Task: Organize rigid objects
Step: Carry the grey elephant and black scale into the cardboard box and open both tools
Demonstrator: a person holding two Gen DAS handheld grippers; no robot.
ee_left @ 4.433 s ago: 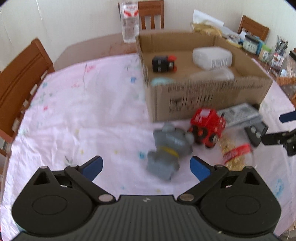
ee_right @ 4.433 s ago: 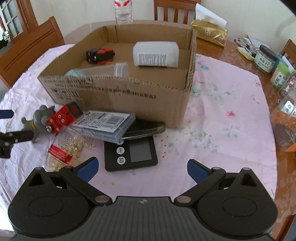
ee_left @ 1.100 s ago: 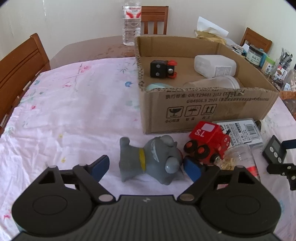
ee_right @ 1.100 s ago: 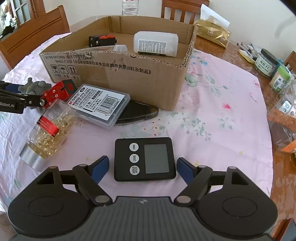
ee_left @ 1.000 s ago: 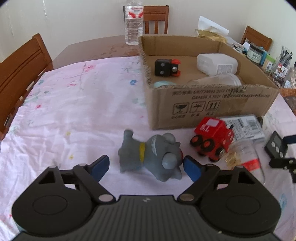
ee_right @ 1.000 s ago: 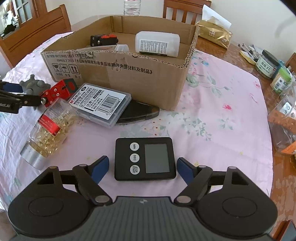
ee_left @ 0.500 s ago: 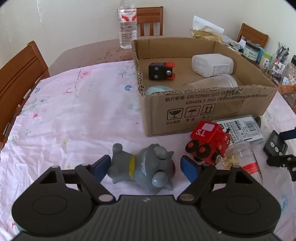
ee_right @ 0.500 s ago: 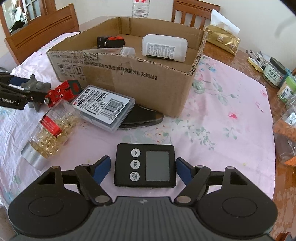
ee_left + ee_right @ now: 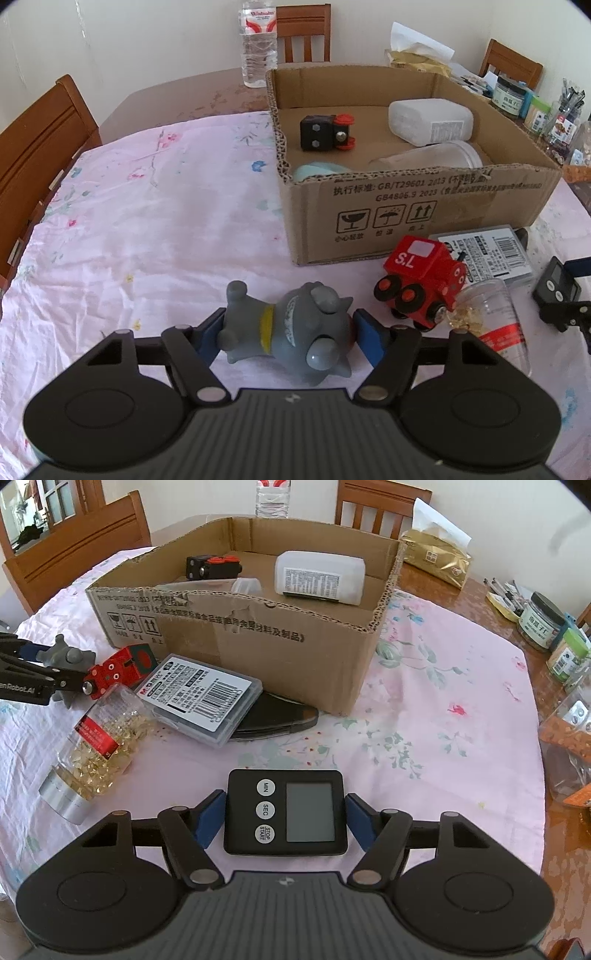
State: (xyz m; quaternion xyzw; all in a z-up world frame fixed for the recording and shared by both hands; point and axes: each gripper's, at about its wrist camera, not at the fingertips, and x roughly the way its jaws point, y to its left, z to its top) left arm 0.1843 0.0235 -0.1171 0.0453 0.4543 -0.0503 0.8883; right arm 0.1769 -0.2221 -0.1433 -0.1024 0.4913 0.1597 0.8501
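Toys: grey toy animal [image 9: 295,334] lies near cardboard box [image 9: 424,218].
Left gripper [image 9: 286,334]: just closed, grasping toy animal.
Right gripper [image 9: 285,818]: clenched on black timer [image 9: 286,812].

Both grippers [image 9: 288,334] [image 9: 284,818] angled down, jaws apparently closed on objects.

**Two wrist views, one bench**

Left wrist: close over the grey toy dog [image 9: 291,332], angled down toward the cardboard box [image 9: 417,206]. Right wrist: low over the black timer [image 9: 286,812], facing that box [image 9: 258,642] cornerwise. Shared: box, red toy train [image 9: 421,286], pill bottle [image 9: 96,746].
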